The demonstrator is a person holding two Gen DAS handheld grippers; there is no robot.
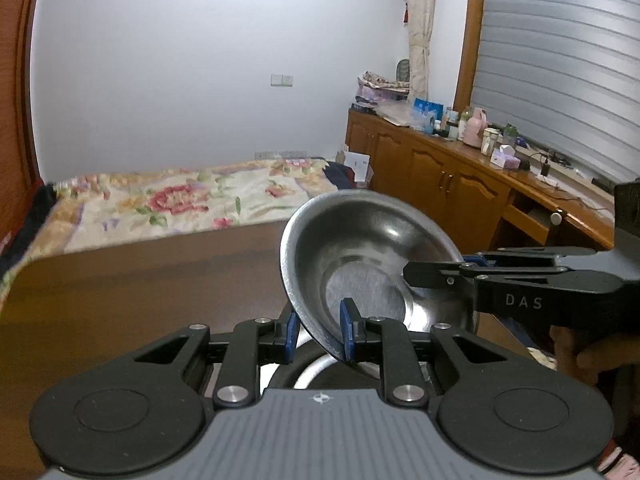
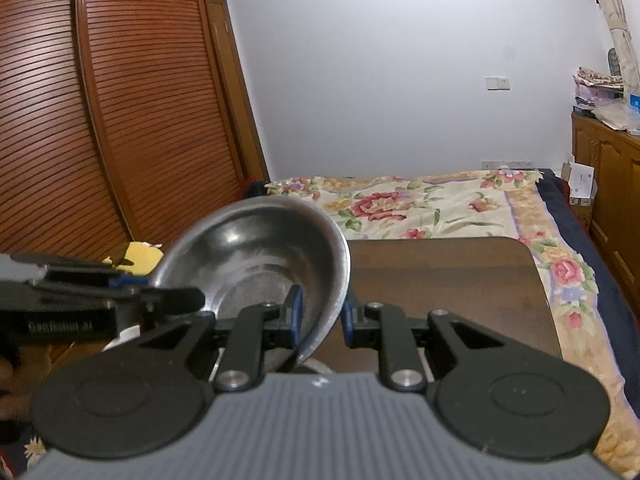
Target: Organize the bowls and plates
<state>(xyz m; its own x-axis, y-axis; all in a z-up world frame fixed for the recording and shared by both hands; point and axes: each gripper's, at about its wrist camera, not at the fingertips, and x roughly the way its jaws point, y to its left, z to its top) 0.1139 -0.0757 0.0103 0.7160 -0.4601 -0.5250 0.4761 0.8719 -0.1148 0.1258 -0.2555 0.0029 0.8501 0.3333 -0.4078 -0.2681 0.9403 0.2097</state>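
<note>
Left gripper (image 1: 318, 330) is clamped on the near-left rim of a steel bowl (image 1: 360, 256), blue pads (image 1: 347, 330) one inside and one outside the wall; the bowl is lifted and tilted, its hollow facing the cameras, above the near edge of the brown desk (image 1: 140, 280). Right gripper (image 2: 320, 316) pinches the opposite rim in the same manner — one finger within, one without — so both jaws hold the same bowl. Beneath it, partly hidden by the gripper bodies, another metal rim (image 1: 316, 372) shows — its nature cannot be told; beyond the desk's far edge lies a floral bed (image 2: 420, 204).
</note>
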